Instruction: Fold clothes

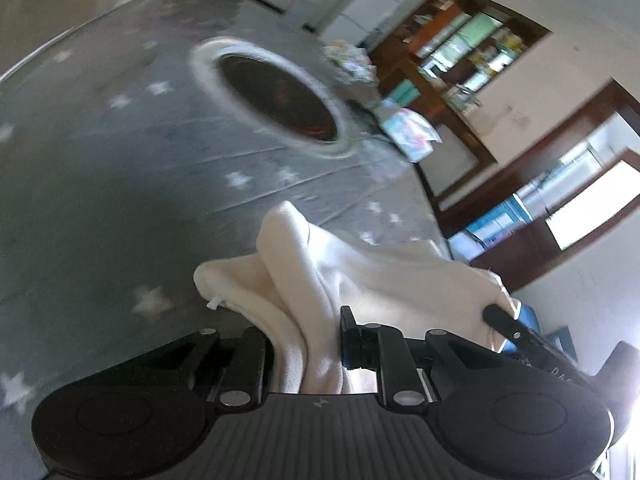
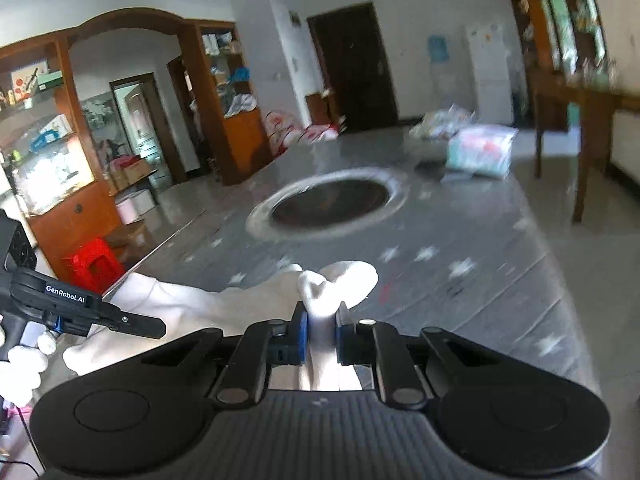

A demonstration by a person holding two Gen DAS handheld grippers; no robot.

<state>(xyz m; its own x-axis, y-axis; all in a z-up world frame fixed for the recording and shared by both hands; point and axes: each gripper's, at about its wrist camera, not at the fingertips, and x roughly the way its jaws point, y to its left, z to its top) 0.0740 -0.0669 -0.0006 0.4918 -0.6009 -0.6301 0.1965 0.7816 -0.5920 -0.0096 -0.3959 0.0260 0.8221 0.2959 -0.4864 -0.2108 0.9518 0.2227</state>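
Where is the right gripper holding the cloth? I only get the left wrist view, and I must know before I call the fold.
Observer: The right gripper is shut on a bunched end of the white garment, which sticks up past its fingertips.
Operator: Can you see my left gripper from there?
Observer: Yes, the left gripper shows at the left edge of the right wrist view, its tip on the same garment.
Operator: Anything on that side that I miss?
Observer: A red stool stands on the floor beside the grey star-patterned table.
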